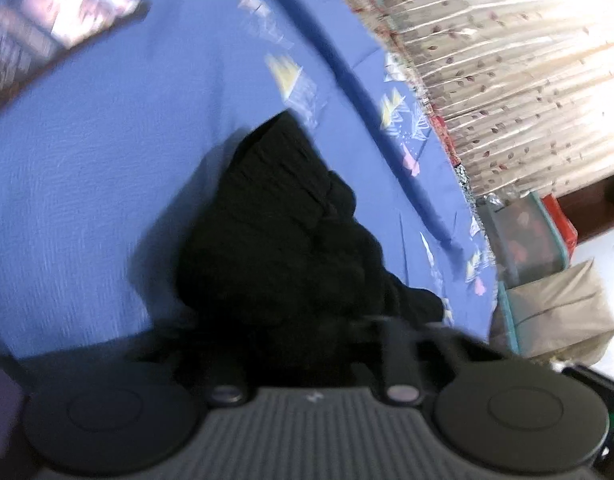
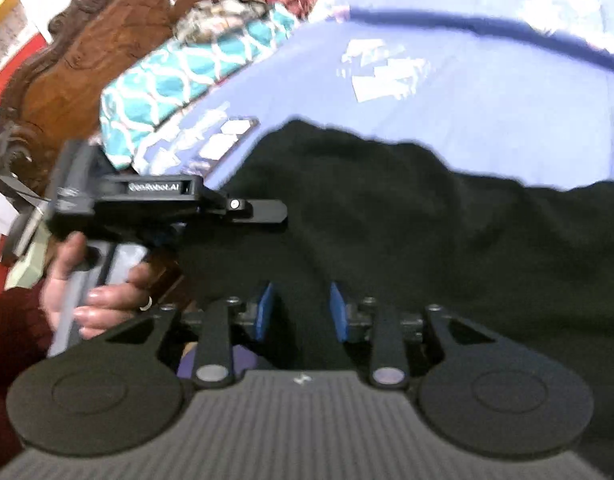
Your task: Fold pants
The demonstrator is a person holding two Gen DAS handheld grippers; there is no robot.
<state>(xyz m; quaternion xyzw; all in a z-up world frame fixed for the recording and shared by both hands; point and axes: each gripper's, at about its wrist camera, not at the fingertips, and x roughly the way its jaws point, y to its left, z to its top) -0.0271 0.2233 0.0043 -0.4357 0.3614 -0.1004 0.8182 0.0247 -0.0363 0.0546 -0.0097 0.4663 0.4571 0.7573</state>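
Black pants (image 2: 387, 216) are seen bunched on the blue bedsheet (image 2: 487, 92), well short of the teal patterned pillow (image 2: 179, 72) and the carved wooden headboard (image 2: 79, 64) behind it. In the left wrist view the pants (image 1: 275, 240) form a rumpled heap on the bedsheet (image 1: 87, 180), on the side away from the beige curtain (image 1: 507, 72); no clean fold is visible, so the task is judged early.

The right gripper (image 2: 301, 312) is held just over the near edge of the pants, its blue pads (image 2: 267, 312) apart with dark cloth showing between them; whether cloth is touched cannot be told. The left gripper (image 2: 267, 212) is seen from the side, on the headboard side of the pants, held in the person's left hand (image 2: 95, 288); its tip lies against or just above the cloth, and whether it is apart or closed cannot be told. In its own view (image 1: 307, 340) the fingertips are lost in black fabric and motion blur.

Step judged in hand: getting a hold on an edge so the heap can be spread. It would be done best with one layer pinched at a waistband or hem edge by each gripper, the two holds kept well apart, the cloth lifted and pulled taut before being laid flat. A pinch in the middle of the bunch should be avoided, since several layers would be caught and wrinkles kept
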